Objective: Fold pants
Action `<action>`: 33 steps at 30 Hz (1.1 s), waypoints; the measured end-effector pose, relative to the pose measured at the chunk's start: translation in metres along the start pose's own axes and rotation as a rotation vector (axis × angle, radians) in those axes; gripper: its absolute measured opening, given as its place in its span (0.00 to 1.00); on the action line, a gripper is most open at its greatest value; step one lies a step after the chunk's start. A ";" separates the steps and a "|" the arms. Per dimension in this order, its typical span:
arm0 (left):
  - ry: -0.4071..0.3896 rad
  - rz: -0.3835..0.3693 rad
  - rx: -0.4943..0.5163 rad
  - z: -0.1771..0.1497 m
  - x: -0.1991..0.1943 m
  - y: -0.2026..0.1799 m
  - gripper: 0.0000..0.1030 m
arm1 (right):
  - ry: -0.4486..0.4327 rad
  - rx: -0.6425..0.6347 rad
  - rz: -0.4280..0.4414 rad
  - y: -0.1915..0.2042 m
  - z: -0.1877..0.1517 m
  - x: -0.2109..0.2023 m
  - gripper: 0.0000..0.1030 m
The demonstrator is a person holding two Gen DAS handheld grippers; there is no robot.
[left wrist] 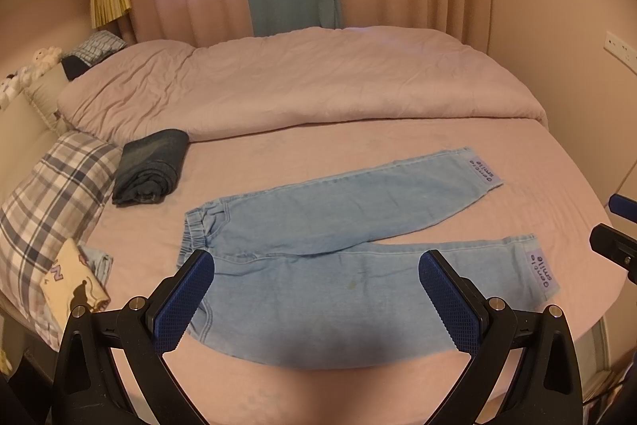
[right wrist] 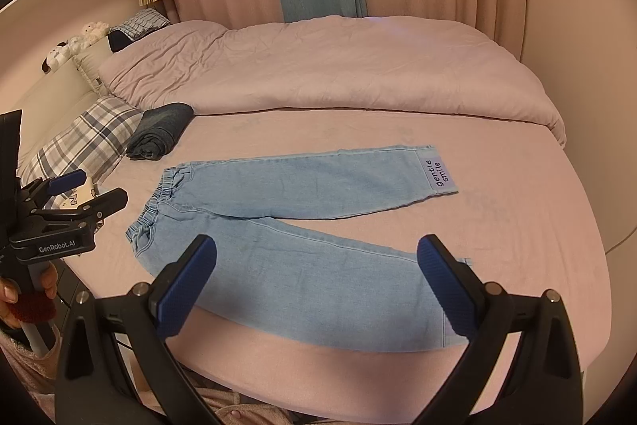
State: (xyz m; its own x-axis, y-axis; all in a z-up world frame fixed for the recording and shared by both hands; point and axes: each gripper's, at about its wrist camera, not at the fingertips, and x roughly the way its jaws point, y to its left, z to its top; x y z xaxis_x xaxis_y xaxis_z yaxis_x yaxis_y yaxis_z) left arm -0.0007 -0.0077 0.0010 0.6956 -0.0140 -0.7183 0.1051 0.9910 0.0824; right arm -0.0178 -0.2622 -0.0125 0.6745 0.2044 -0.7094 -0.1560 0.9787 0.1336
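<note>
Your left gripper and right gripper both hang with jaws spread wide, holding nothing, above the near leg of the pants. The pants lie flat on the bed, waistband toward nine o'clock, cuffs toward three, legs splayed in a V. Bringing the near leg onto the far one looks like your first move. Pinch only the top layer of denim and the leg will drag and bunch; grab the sheet too and everything shifts. With the legs angled apart, the seams may miss unless you lift both ends evenly. Keep clear of the jeans rolled at ten o'clock.
</note>
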 end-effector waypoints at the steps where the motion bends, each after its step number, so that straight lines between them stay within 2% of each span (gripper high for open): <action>1: -0.001 0.000 0.002 0.000 -0.001 0.000 1.00 | 0.000 0.000 -0.001 0.000 0.000 0.000 0.99; 33: -0.007 -0.007 0.015 -0.002 -0.001 0.000 1.00 | -0.003 -0.001 -0.002 0.000 -0.001 0.003 0.99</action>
State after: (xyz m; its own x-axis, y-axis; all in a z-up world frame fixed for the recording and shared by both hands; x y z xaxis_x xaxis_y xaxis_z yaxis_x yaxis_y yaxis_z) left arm -0.0027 -0.0075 0.0002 0.6997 -0.0220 -0.7140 0.1207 0.9888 0.0877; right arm -0.0168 -0.2619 -0.0150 0.6772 0.2026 -0.7073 -0.1556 0.9790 0.1314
